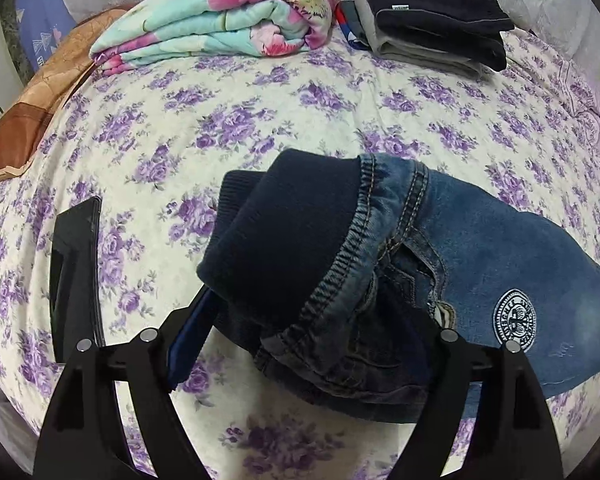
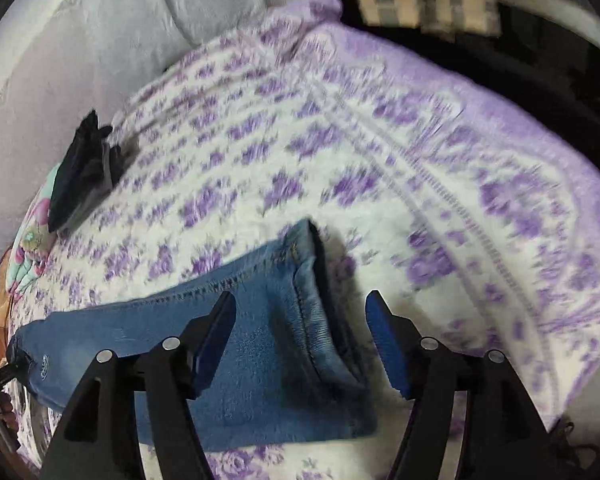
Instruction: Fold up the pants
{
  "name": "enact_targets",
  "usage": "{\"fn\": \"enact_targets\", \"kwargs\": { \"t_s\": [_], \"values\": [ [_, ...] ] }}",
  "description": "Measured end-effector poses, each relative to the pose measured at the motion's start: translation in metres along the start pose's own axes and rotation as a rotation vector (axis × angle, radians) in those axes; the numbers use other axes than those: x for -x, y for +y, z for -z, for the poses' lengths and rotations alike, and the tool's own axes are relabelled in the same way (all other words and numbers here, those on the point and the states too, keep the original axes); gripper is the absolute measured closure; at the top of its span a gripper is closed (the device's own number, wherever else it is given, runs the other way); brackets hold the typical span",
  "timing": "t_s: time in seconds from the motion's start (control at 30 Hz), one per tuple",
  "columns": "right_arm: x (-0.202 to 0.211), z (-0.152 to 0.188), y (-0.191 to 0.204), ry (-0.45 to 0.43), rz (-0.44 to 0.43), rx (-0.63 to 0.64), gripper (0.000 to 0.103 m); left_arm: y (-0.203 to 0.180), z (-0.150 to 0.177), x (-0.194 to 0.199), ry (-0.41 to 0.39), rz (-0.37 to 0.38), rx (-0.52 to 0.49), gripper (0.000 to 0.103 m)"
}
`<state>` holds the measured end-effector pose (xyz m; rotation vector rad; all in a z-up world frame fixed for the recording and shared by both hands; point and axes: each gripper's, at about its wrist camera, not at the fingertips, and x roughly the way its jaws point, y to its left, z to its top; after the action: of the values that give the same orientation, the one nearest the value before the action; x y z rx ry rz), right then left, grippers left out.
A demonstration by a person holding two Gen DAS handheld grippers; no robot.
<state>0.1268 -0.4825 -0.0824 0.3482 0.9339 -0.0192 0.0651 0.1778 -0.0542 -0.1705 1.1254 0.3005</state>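
Jeans (image 2: 260, 344) lie between the open right hand-held gripper's (image 2: 300, 344) fingers.

bare bedspread (image 1: 260, 92) before folded quilt (image 1: 220, 16)

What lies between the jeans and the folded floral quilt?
Only bare purple-flowered bedsheet lies between the jeans and the quilt, seen in the left wrist view.

We lose the left hand-held gripper (image 1: 312, 344)'s right finger behind the bunched jeans (image 1: 380, 280), so its grip stays unclear. Motion blur smears the bedspread (image 2: 340, 160) in the right wrist view, and the jeans run under its finger bases.
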Motion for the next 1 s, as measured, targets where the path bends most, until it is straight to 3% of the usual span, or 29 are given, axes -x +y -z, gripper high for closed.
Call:
{"fn": "enact_targets", "kwargs": {
  "t_s": [0.13,0.23,0.33,0.4,0.47,0.53,0.6,0.7,0.77,0.9,1.0],
  "values": [
    [-0.024,0.008,-0.006,0.073,0.077,-0.014,0.038,-0.003,0.005,0.002,-0.011,-0.069,-0.054,0.023],
    [-0.008,0.005,0.001,0.014,0.090,-0.007,0.036,-0.001,0.009,0.017,-0.028,-0.082,-0.066,0.024],
    [0.018,-0.009,0.038,-0.114,0.013,0.106,0.036,-0.004,0.016,0.050,-0.110,-0.095,-0.105,0.023],
    [0.019,-0.018,0.068,-0.143,-0.071,0.181,0.036,-0.012,0.016,0.070,-0.181,-0.108,-0.121,0.021],
    [0.009,-0.025,0.111,-0.134,-0.171,0.276,0.038,-0.023,0.012,0.081,-0.225,-0.062,-0.125,0.015],
    [-0.012,-0.023,0.173,-0.080,-0.301,0.399,0.052,-0.047,0.003,0.080,-0.243,-0.002,-0.159,0.015],
    [-0.039,-0.014,0.237,0.011,-0.448,0.511,0.055,-0.076,-0.008,0.070,-0.256,0.016,-0.203,0.015],
    [-0.075,0.006,0.310,0.130,-0.517,0.609,0.056,-0.114,-0.029,0.044,-0.234,0.042,-0.224,0.015],
    [-0.097,0.024,0.342,0.222,-0.511,0.647,0.063,-0.131,-0.041,0.022,-0.198,0.017,-0.213,0.015],
    [-0.102,0.061,0.350,0.281,-0.502,0.761,0.066,-0.140,-0.041,-0.010,-0.126,-0.035,-0.224,0.016],
    [-0.094,0.072,0.338,0.333,-0.563,0.804,0.066,-0.142,-0.019,-0.020,-0.127,-0.061,-0.314,0.015]
  ]
}}
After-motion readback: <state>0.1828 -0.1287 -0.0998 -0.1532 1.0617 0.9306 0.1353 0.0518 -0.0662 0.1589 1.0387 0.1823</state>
